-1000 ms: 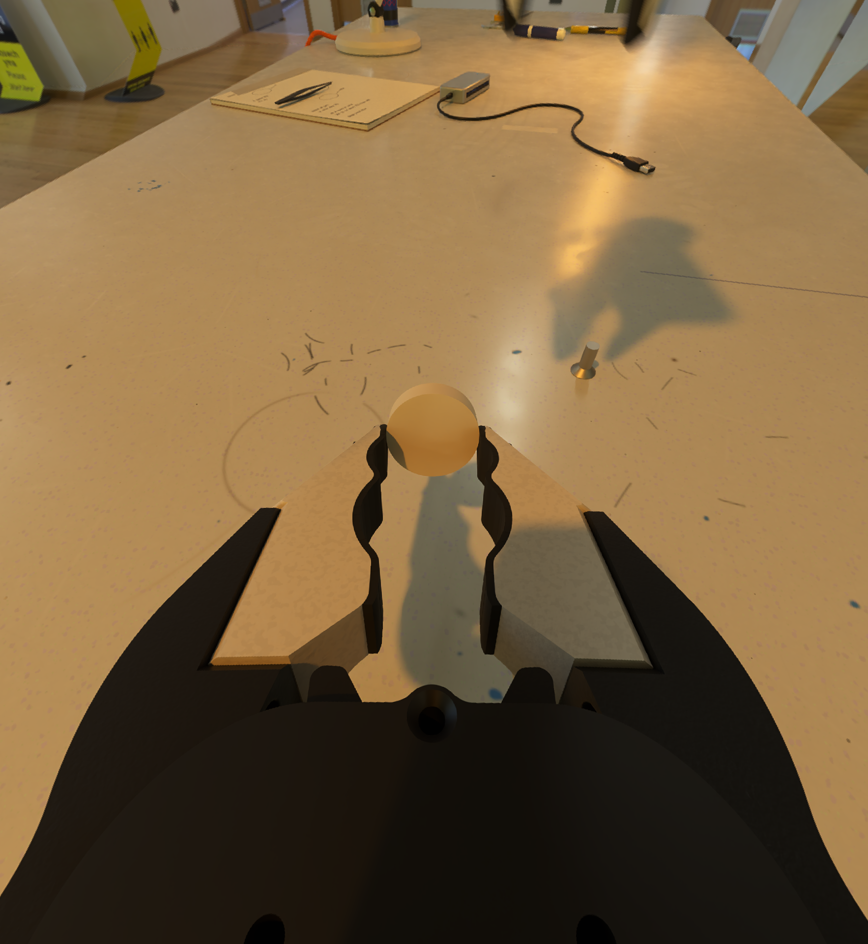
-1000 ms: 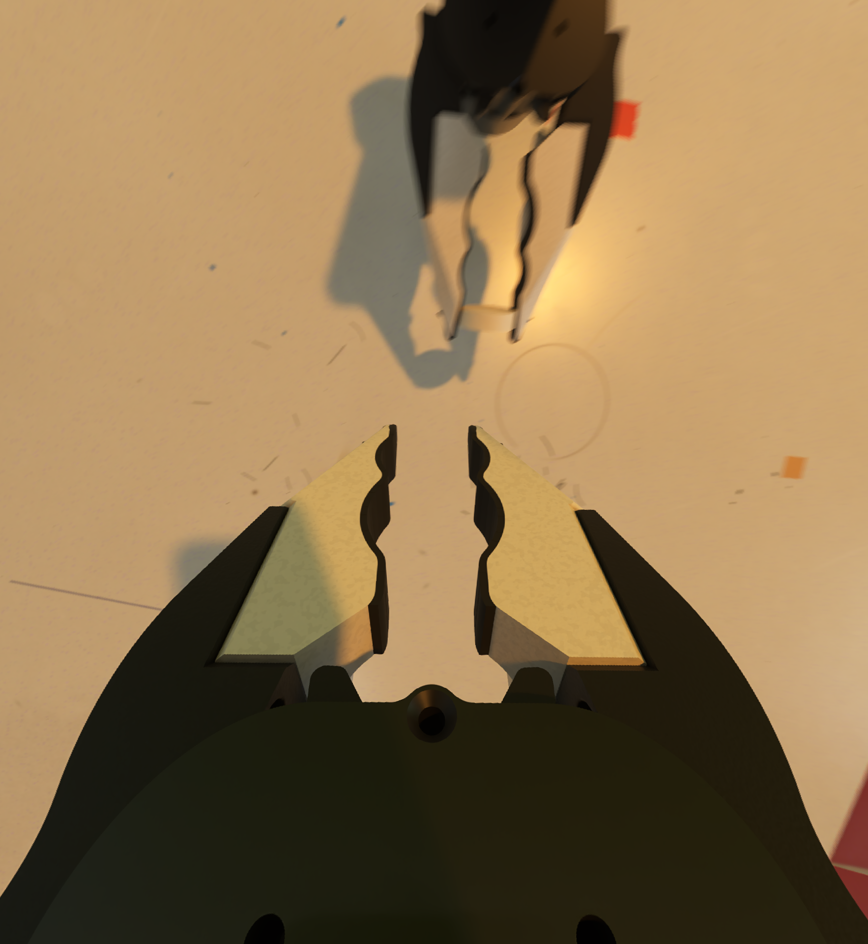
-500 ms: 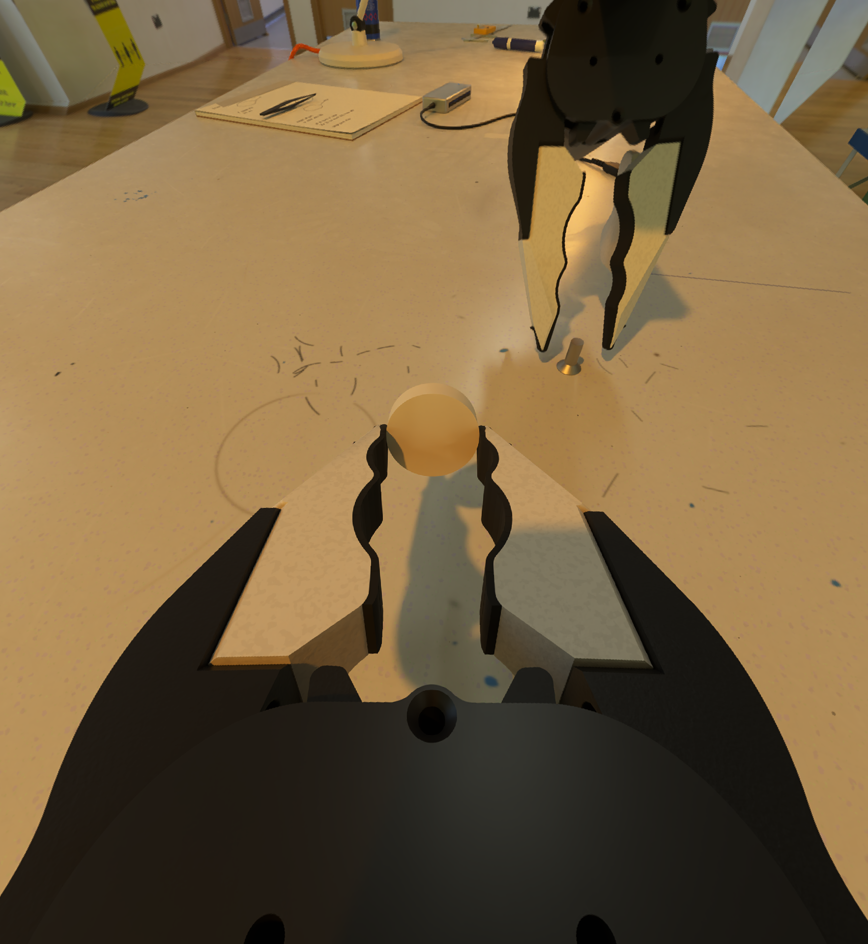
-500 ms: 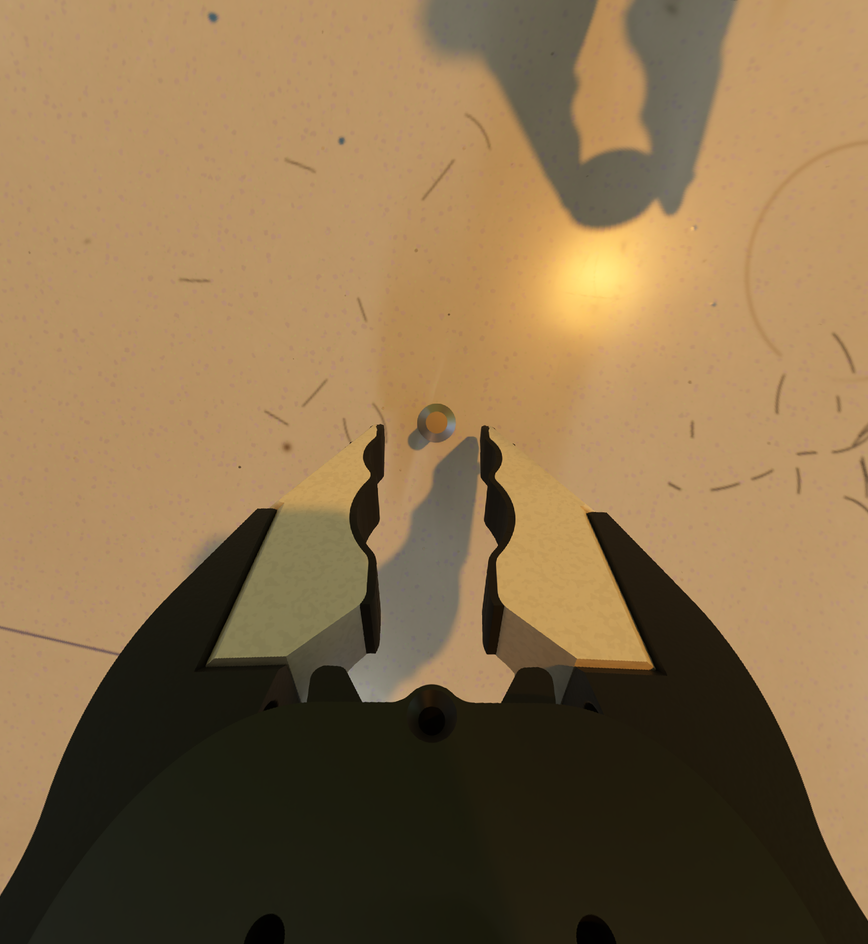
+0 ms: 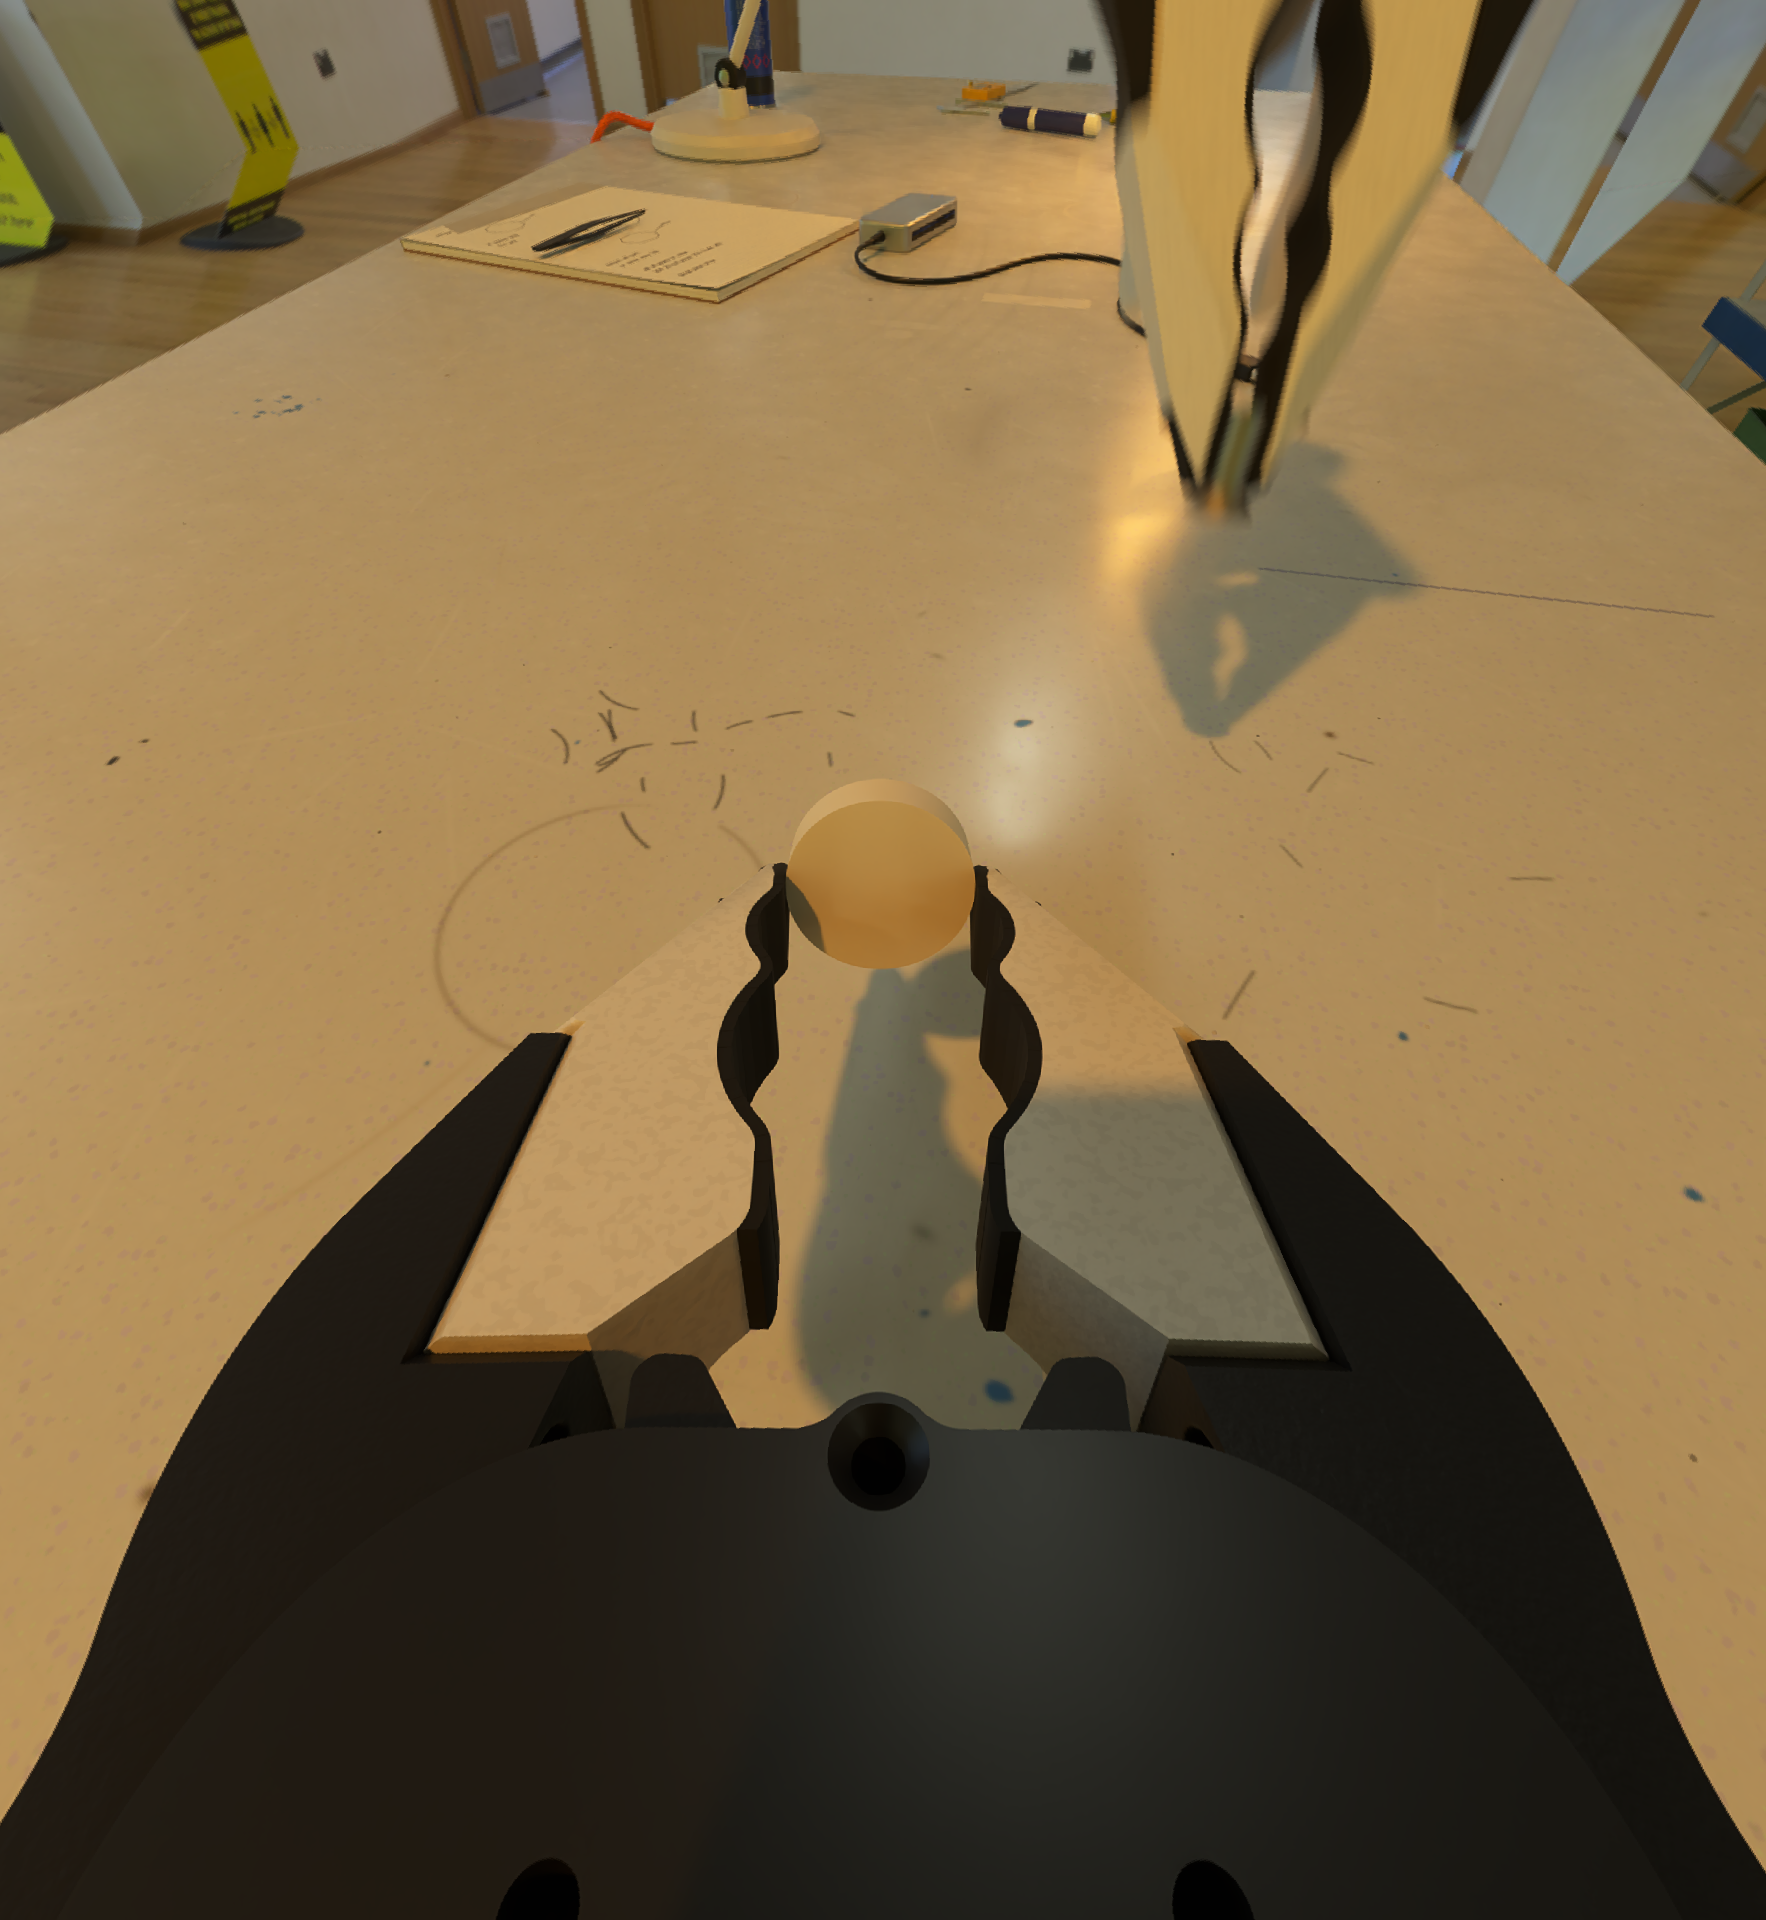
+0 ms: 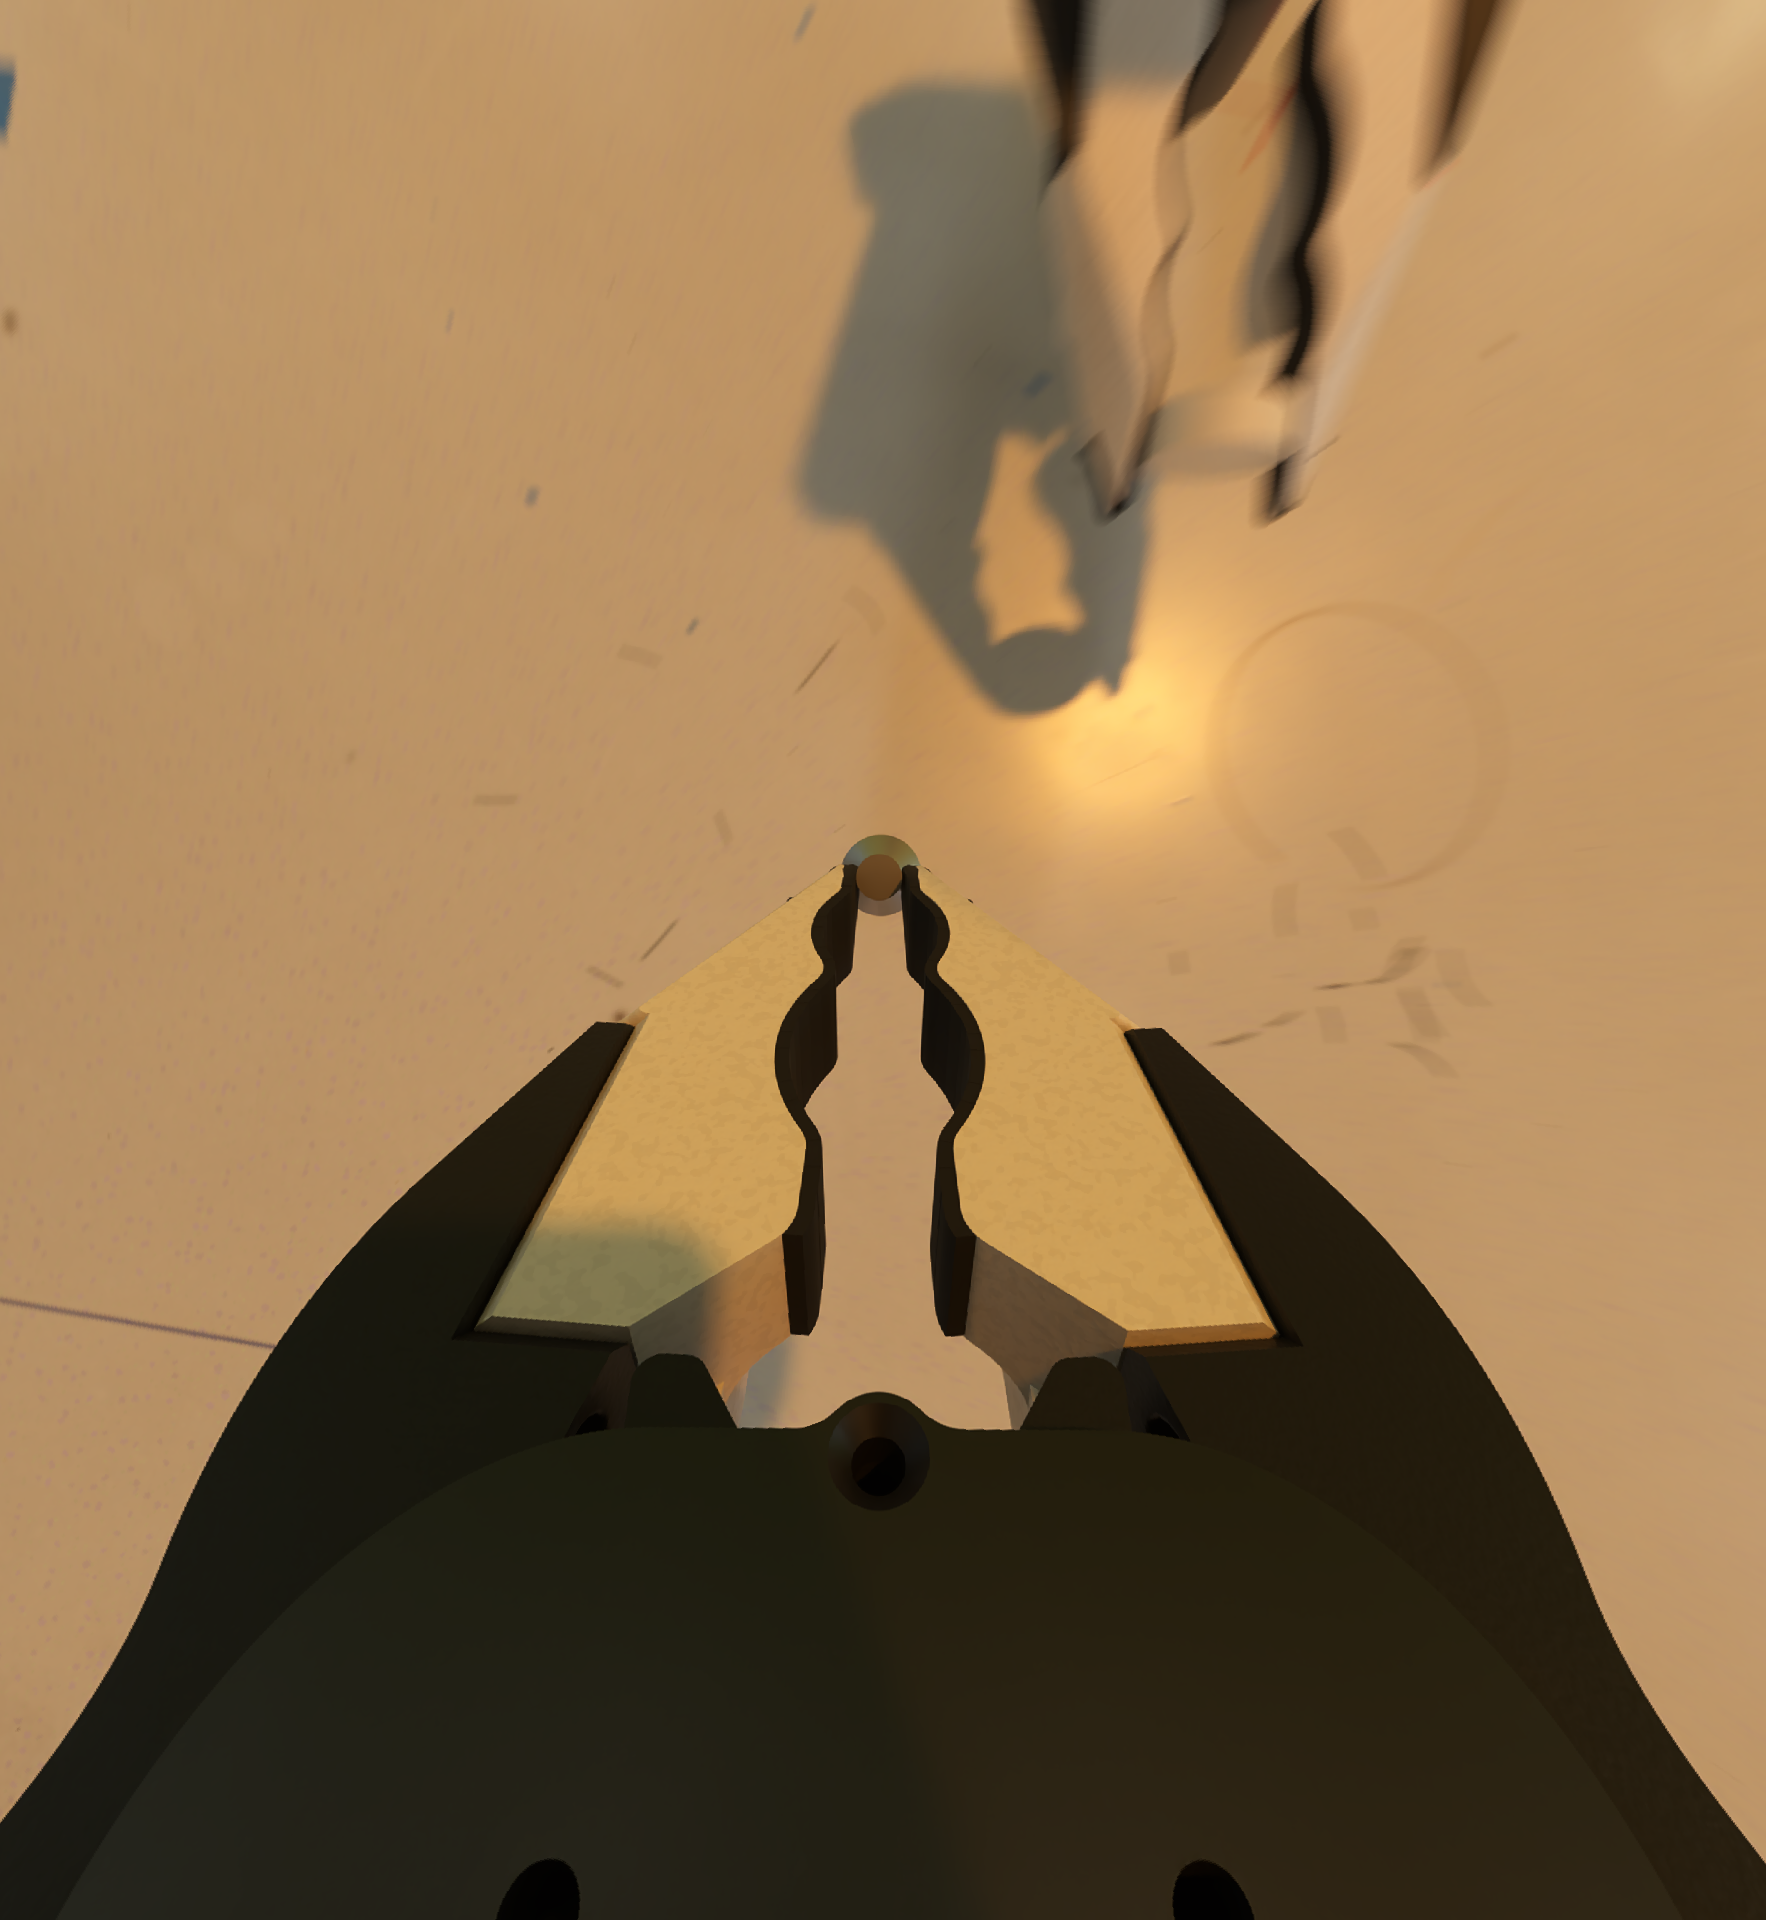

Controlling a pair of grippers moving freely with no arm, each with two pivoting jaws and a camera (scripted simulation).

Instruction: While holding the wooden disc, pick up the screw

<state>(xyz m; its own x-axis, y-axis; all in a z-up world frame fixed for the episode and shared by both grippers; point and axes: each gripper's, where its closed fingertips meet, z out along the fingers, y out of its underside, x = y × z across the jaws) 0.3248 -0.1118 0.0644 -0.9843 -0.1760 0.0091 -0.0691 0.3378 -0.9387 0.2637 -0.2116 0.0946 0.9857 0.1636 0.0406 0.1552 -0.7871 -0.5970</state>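
Across the long tan table (image 5: 443, 540) we now see bare surface where the screw stood half a second ago, beyond and to the right of our held disc; only scratch marks and the shadow of our right gripper (image 5: 1227, 488) lie there. That gripper has risen clear of the tabletop and hangs blurred above its shadow. Half a second ago its jaws stood apart either side of the screw; now they have drawn narrow. Our left gripper (image 5: 879, 883) is as it was, jaws pinched on the rim of the wooden disc (image 5: 879, 878), which is carried just above the table, face toward the camera. Smallest of all, the screw (image 6: 879, 868) sits nipped at the very tips of the right gripper in its own wrist view, seen end on, the head a rim around the shank. We judge the pick made, with both things held at once; the hold on the screw is at the extreme tips, so it may be slight.
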